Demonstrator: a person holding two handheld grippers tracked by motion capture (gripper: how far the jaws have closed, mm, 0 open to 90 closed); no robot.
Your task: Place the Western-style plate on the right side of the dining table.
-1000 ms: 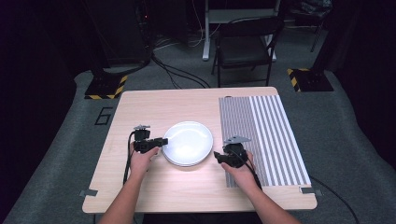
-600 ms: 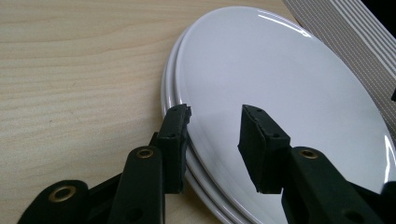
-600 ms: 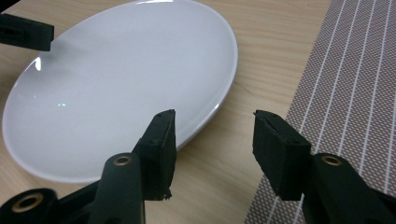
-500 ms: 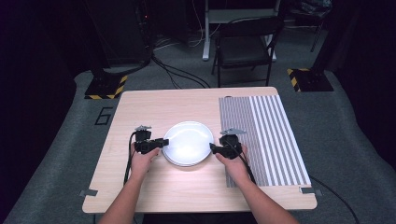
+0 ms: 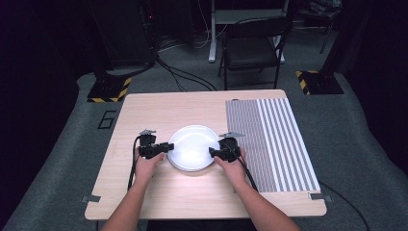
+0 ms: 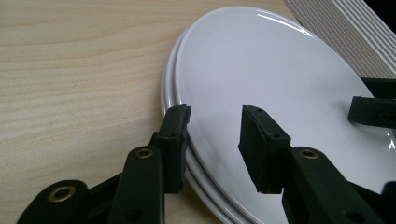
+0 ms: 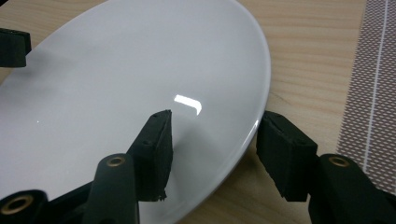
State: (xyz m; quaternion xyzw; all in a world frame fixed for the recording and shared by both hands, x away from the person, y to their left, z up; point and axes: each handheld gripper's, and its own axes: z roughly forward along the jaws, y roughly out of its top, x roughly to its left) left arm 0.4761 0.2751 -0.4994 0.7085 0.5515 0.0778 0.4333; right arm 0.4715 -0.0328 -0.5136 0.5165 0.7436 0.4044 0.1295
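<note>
We are holding the left gripper [image 5: 165,146] and right gripper [image 5: 214,152] open, jaws straddling opposite rims of stacked white plates [image 5: 192,147] lying mid-table [image 5: 159,108], left of a striped mat [image 5: 274,137]. They are looking stiff, glossy, slippery, breakable; rims seem best. Farther off, floor writing is reading "6" [image 5: 107,119].

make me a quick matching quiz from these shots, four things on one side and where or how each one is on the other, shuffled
Things:
1. white plates
2. striped mat
3. left gripper
4. black chair

Places or states:
A. on the floor beyond the far edge of the table
B. open, jaws either side of the plates' left rim
C. stacked near the middle of the wooden table
D. covering the table's right part

Pairs: 1-C, 2-D, 3-B, 4-A
</note>
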